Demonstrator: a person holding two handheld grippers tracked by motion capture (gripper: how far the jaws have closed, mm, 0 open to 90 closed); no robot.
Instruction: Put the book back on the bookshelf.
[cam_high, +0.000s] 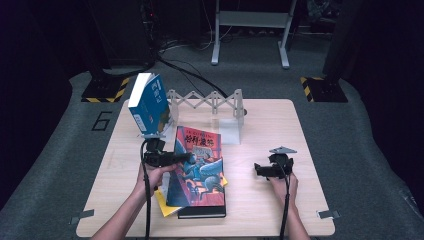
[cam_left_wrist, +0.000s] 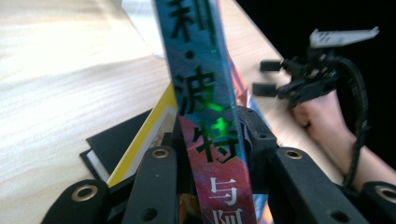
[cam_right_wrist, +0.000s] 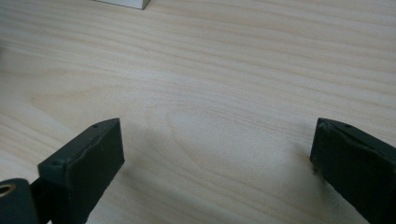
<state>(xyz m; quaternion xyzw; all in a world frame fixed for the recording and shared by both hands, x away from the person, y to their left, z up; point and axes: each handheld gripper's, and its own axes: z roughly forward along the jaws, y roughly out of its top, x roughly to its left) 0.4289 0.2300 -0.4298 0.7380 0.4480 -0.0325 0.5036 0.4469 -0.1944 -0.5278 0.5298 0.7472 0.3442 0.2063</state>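
1. I see the desk, pale wood, taking up most of the high view; grey carpet lies round it.
2. The colourful book lies on top of a stack at the desk's front left; under it I make out a black book and a yellow one, whose corner pokes out toward the person.
3. A blue book stands tilted at the back left of the desk, just beside the left end of the white folding rack; a clear block stands in front of the rack's right end.
4. My left gripper sits at the colourful book's left edge; in the left gripper view the jaws are clamped on that book's spine, which rises between them with its printed characters facing the camera; the black and yellow books show below it on the desk.
5. My right gripper is on the right half of the desk, well apart from the stack, pointing left toward it; the left gripper view catches it too, with the hand behind it.
6. In the right gripper view the jaws stand wide apart with nothing but bare wood between them; they hang close over the desk, though I cannot tell whether they touch it.
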